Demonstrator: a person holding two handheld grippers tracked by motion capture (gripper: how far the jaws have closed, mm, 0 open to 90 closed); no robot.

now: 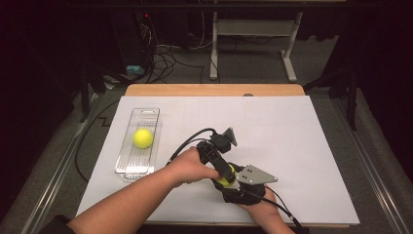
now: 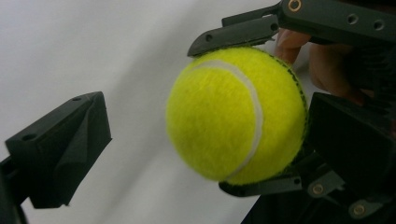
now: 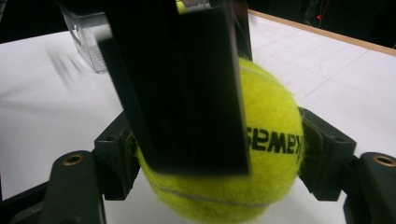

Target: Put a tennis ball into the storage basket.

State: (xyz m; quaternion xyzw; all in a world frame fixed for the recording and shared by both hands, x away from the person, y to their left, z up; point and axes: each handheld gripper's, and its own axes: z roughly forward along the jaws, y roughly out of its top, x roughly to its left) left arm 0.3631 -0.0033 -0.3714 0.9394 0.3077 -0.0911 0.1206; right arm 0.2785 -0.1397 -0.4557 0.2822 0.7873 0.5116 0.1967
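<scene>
Tray (image 1: 127,165): clear, far left of the held ball, one tennis ball (image 1: 143,138) inside.
Left gripper (image 1: 220,163): jaws apart, straddling the held ball, no pad pressing yet.
Held ball (image 2: 236,114): clamped in the right gripper (image 1: 233,186), directly between the left jaws.
Judgement: handover pending, tray leftward.

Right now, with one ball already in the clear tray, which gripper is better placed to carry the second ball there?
Left. The right gripper clamps the tennis ball, but the left gripper, jaws open around it, is on the clear tray's side, so a handover probably suits best.
</scene>
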